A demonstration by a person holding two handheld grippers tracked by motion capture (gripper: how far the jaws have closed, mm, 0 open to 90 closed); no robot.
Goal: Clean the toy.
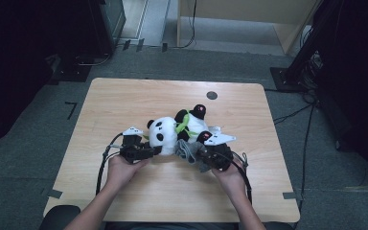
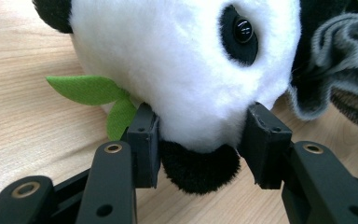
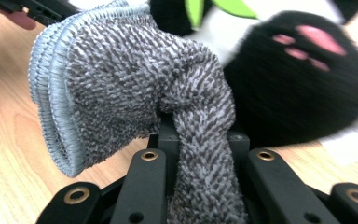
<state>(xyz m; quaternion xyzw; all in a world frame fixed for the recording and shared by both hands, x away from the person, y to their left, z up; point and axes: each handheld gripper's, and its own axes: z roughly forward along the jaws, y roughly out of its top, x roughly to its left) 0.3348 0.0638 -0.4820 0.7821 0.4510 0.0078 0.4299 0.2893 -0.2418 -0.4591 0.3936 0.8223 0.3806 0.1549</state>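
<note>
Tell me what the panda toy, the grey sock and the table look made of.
Panda toy: soft plush, long white and black pile, glossy eye probably plastic. Grey sock: fuzzy knit, likely chenille, with a ribbed cuff. Table: pale wood grain, smooth and matte, possibly laminate.

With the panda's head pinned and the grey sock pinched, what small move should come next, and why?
Probably carry the grey sock toward the black foot: the right claw is shut on it and the left claw steadies the panda.
</note>
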